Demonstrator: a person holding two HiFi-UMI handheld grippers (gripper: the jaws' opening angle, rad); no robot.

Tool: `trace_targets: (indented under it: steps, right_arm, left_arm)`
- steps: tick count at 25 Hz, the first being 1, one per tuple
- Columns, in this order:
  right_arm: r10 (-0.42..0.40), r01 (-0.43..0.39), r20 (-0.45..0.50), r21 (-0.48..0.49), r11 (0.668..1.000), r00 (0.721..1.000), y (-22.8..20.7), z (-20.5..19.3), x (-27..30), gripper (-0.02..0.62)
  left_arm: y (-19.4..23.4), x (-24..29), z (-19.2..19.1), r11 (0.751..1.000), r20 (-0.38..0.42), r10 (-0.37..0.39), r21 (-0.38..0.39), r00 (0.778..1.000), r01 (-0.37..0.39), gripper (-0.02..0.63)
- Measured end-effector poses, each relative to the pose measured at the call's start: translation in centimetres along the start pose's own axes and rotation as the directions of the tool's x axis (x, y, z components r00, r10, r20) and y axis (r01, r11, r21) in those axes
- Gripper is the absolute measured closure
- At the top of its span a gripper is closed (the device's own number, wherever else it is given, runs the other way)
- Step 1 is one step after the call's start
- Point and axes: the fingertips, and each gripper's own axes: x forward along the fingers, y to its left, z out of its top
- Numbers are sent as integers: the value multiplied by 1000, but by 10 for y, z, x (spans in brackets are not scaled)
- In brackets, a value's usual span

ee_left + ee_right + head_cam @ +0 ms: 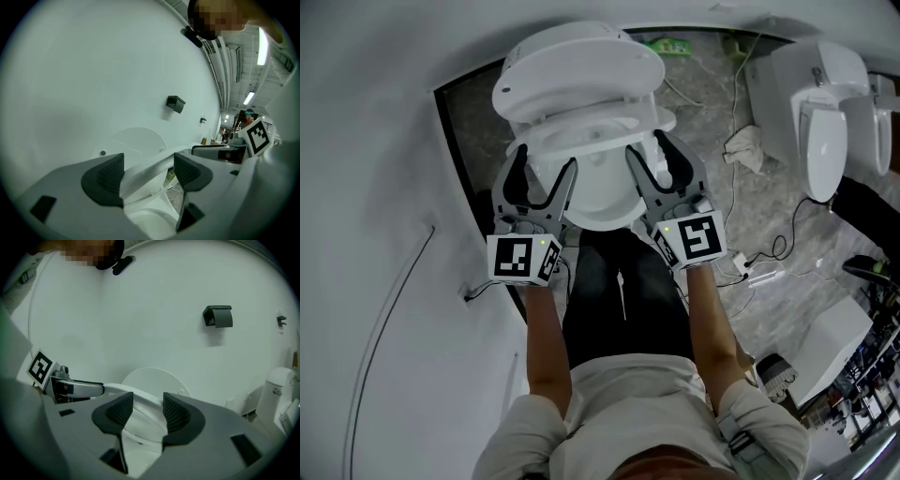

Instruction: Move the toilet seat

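Looking in on the toilet seat (150, 165) and finding it partway up: tilted clear of the bowl (600, 192), short of the lid (581, 66) standing back at the wall. Over to the left gripper (544, 164) now: spread wide, straddling the seat's rim at the bowl's left edge. Rim right there between the pads, close to one of them, but no clear squeeze to report. Across to the right gripper (647, 145): parted too, though less so, set at the bowl's right edge, aimed at the seat's curve with nothing visibly pinched. So, halfway at best by the look of it. Raised off the bowl, yes; parked at either end, no. Left to do, as a judgement: get a firm hold on both sides, then swing the seat to rest, up against the lid or flat on the bowl. Can't say which way from here.
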Motion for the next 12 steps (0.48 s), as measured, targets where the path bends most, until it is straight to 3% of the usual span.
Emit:
trace_targets:
  steps: [12]
  right_arm:
    - [-21, 21, 12, 6, 1000, 1000, -7, 8, 14, 380]
  left_arm:
    - [9, 12, 9, 1000, 9, -3, -7, 1000, 3, 262]
